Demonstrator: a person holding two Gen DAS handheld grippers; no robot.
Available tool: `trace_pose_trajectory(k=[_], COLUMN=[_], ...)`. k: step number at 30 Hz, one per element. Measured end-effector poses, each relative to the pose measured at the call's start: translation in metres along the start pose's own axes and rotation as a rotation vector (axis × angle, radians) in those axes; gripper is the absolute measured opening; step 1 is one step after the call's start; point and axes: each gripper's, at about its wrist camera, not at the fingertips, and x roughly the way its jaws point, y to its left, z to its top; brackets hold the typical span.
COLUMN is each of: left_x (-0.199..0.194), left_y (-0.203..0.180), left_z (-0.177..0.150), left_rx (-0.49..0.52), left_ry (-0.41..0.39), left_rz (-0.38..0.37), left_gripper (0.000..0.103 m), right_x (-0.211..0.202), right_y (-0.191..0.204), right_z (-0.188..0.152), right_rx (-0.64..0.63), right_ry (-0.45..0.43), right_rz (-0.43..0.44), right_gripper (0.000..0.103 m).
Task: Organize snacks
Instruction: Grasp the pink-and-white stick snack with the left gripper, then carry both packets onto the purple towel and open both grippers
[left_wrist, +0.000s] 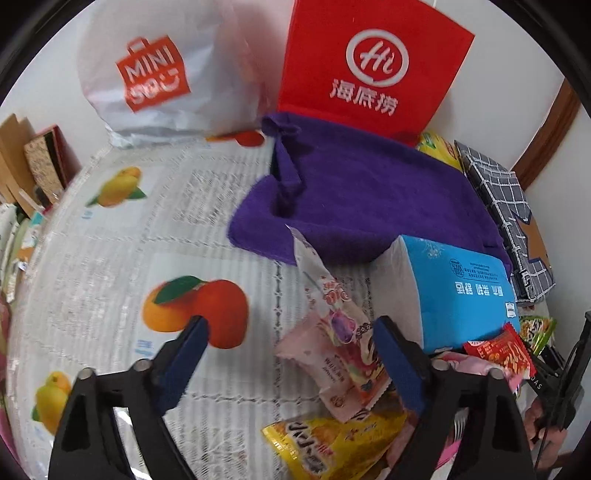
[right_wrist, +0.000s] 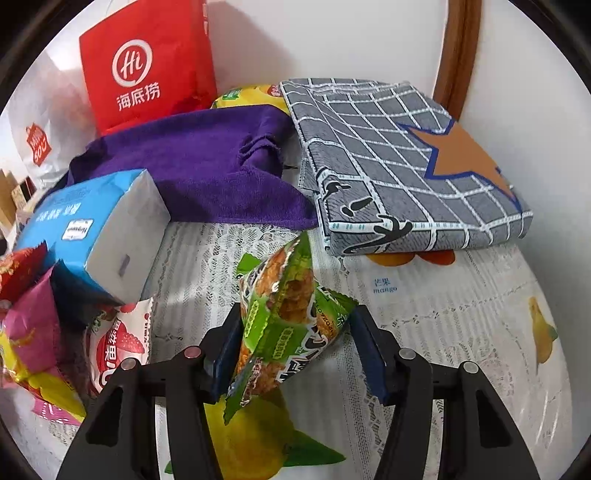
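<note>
The right tool (right_wrist: 293, 345) stands half open around a green snack packet (right_wrist: 284, 317), which leans on the left pad with a gap at the right pad; it is released, not clamped. The left tool (left_wrist: 291, 345) gapes wide over the fruit-print worktop (left_wrist: 110, 258), gripping nothing, with a pink snack packet (left_wrist: 332, 332) just inside its right finger and a yellow packet (left_wrist: 332, 443) below. Just beyond lies a blue tissue pack (left_wrist: 461, 288), then a purple towel (left_wrist: 369, 195). Farthest back stand a red bag (left_wrist: 373, 62) and a white bag (left_wrist: 159, 74).
</note>
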Motion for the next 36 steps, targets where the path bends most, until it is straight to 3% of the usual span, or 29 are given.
trace_pose_trajectory(k=[5,10,14,17,23,36], left_x=[0.017,0.022,0.021,0.016,-0.011,-0.085], left_y=[0.001,-0.011,-0.017,-0.017,-0.013,-0.011], left_z=[0.004,0.005,0.005,0.005,0.002,-0.007], left_rx=[-0.048,-0.026,-0.006,-0.005,0.007,0.03], left_ry=[0.046,0.059,0.056,0.049,0.008,-0.115], left_rz=[-0.105,-0.156,-0.193,-0.205,-0.185,-0.194], left_gripper=[0.066,0.052,0.023,0.017,0.015,0.015], right_x=[0.002,0.003,0.003,0.002,-0.009,-0.095], right_y=[0.0,-0.001,0.0,0.001,-0.001,0.015], right_z=[0.002,0.002,0.003,0.003,0.009,0.016], right_rx=[-0.001,0.001,0.001,-0.004,0.024,-0.007], right_ry=[0.002,0.003,0.003,0.002,0.005,-0.147], right_rz=[0.007,0.013,0.012,0.009,0.039,0.043], right_gripper=[0.059,0.06,0.06,0.059,0.052,0.05])
